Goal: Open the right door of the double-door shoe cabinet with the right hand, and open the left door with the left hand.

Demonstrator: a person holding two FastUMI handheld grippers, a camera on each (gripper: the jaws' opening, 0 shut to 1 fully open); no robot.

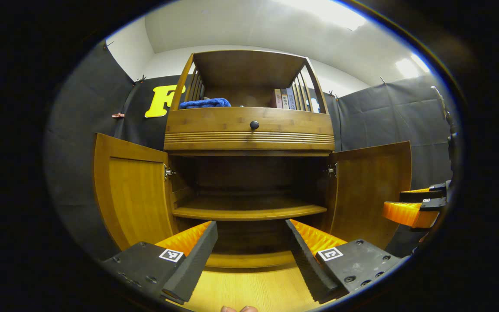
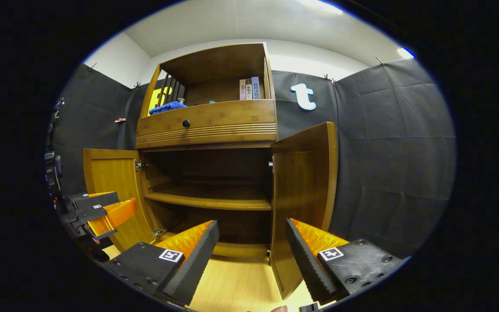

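The wooden shoe cabinet (image 1: 249, 130) stands ahead with both lower doors swung wide. Its left door (image 1: 130, 195) and right door (image 1: 368, 190) stand outward, baring a dark inside with one shelf (image 1: 249, 211). My left gripper (image 1: 251, 253) is open in front of the opening, holding nothing. In the right gripper view the same cabinet (image 2: 208, 125) has its left door (image 2: 113, 190) and right door (image 2: 303, 195) open too. My right gripper (image 2: 251, 253) is open and empty, close to the right door's lower edge. Each gripper also appears at the edge of the other's view.
A drawer with a round black knob (image 1: 254, 125) sits above the doors. The top shelf holds a blue cloth (image 1: 205, 103) and some books (image 1: 285, 99). Black cloth walls (image 2: 388, 164) close in both sides. Light wooden floor (image 1: 249, 290) lies below.
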